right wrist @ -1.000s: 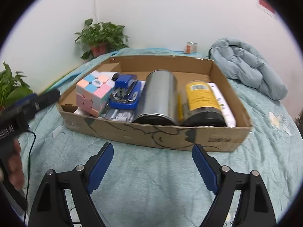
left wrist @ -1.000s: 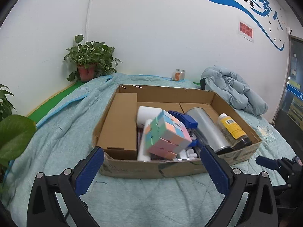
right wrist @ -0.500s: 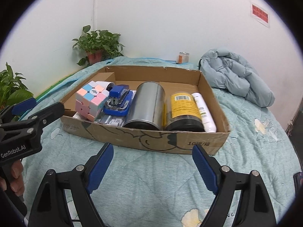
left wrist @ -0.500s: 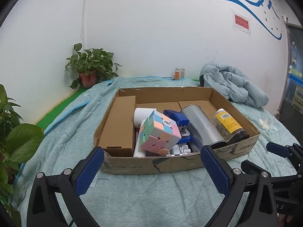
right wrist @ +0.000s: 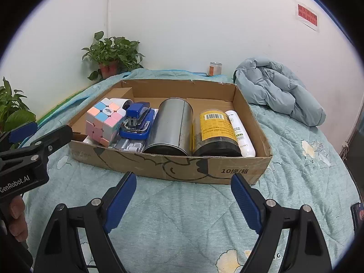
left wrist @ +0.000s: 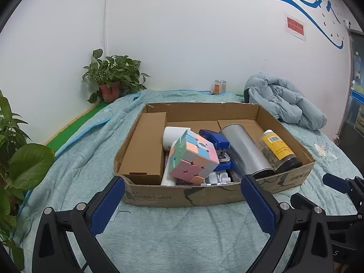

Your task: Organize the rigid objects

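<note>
A shallow cardboard box (left wrist: 182, 195) (right wrist: 204, 170) sits on a teal quilt. In it lie a brown carton (left wrist: 145, 145), a white roll (left wrist: 174, 134), a pastel puzzle cube (left wrist: 193, 157) (right wrist: 103, 120), a blue stapler (left wrist: 215, 140) (right wrist: 137, 118), a steel canister (left wrist: 245, 150) (right wrist: 171, 127), a yellow-labelled jar (left wrist: 278, 150) (right wrist: 215, 129) and a white tube (right wrist: 238, 129). My left gripper (left wrist: 182, 207) is open and empty in front of the box. My right gripper (right wrist: 183, 195) is open and empty, also in front of the box.
A potted plant (left wrist: 111, 79) stands at the back left corner, more leaves (left wrist: 20, 163) at the left. A small can (left wrist: 220, 86) stands by the wall. A bunched blue jacket (left wrist: 284, 102) lies right of the box.
Both grippers have drawn back from the box and risen, so the box looks smaller and farther. Nothing in the box has moved.
</note>
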`<state>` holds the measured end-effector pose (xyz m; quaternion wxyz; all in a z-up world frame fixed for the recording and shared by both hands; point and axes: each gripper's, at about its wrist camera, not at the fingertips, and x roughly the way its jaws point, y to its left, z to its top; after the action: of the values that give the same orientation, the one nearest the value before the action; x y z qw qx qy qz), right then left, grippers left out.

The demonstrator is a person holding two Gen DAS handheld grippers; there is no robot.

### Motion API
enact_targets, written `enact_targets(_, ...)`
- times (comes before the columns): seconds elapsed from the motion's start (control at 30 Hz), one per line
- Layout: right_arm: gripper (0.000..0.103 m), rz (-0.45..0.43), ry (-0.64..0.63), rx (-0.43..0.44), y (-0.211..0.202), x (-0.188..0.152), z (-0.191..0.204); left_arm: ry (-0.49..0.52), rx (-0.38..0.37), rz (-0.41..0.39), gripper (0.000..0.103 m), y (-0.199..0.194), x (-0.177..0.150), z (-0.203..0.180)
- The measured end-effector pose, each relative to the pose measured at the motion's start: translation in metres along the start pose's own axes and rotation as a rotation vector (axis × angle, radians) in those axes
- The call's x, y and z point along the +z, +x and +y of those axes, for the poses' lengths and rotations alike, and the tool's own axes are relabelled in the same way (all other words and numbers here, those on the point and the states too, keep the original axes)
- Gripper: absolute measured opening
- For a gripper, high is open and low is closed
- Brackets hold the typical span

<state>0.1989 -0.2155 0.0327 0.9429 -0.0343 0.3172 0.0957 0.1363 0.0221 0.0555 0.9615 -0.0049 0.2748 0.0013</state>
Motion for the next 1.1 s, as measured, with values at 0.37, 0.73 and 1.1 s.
enact_targets(0.37,0.085,0.011,0.002,-0.007,0.002,-0.003,-0.003,0.033,-0.032,0.027,0.102,0.010,-0.006,-0.012)
enact_targets(0.73,0.085,0.010,-0.008,-0.010,0.001,-0.003,-0.002,0.030,-0.031,0.037,0.102,0.015,-0.006,-0.007)
enact_targets(1.1,0.085,0.020,-0.006,-0.004,0.006,-0.002,0.002,0.023,-0.025,0.045,0.102,0.021,-0.006,0.000)
